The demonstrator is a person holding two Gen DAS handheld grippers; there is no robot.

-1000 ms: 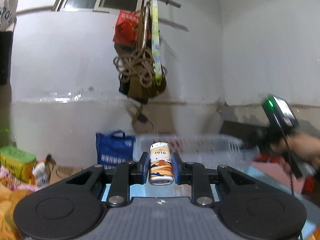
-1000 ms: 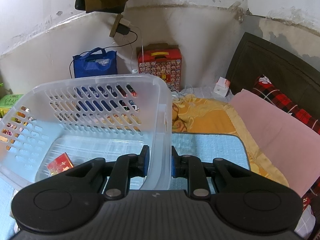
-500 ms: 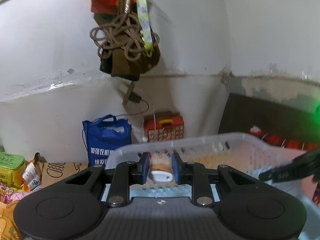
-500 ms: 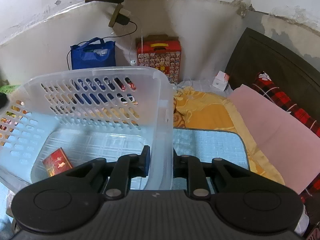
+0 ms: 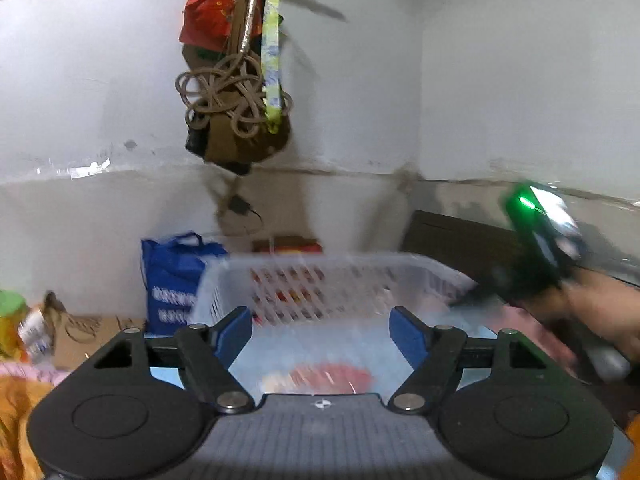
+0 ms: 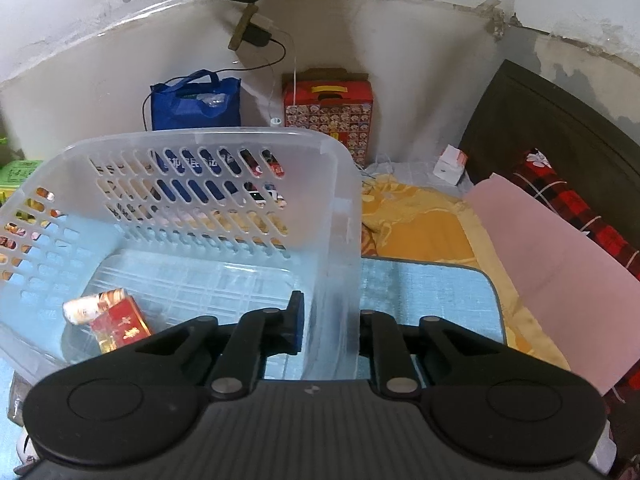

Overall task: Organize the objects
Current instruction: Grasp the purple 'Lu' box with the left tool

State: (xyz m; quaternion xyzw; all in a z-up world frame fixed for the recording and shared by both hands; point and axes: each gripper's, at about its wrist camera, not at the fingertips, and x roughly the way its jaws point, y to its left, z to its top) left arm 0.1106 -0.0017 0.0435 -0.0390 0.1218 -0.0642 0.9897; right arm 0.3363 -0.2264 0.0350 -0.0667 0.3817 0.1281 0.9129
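Left tool point(image 5: 321, 334): jaws opening, wide apart, nothing between the blue pads point(image 5: 236, 330); it hovers at the near side of the basket point(image 5: 328, 276), pointing across it.
Right tool point(image 6: 329, 326): clamped on the basket's clear side wall point(image 6: 340, 240), one pad inside and one outside, at about 6 o'clock in its own view.
Basket: translucent plastic with slotted sides, sitting on a light blue mat point(image 6: 428, 292) on the bed; the right tool steadies it.
Task's things: a red pack point(image 6: 120, 326) and a pale, orange-printed pack point(image 6: 86, 308) lie touching on the basket floor at about 8 o'clock in the right view; in the left view they show only as a red-and-white smear point(image 5: 320, 376) below the open jaws.
Risk, basket tipping: the wall is thin and held at one edge only; a pull or twist from the right tool could probably tilt the basket or slide it off the mat, sending the packs to a corner.
Risk, collision: the left view is heavily blurred; the spread jaws sit near the rim and could catch it on the way out.
Risk, grip loss: the smooth wall may slip out of the pads if the basket is lifted by it.
Clutter nearby: a blue bag point(image 6: 196, 100) and a red box point(image 6: 328, 104) stand at 12 o'clock against the wall, well apart from the basket.
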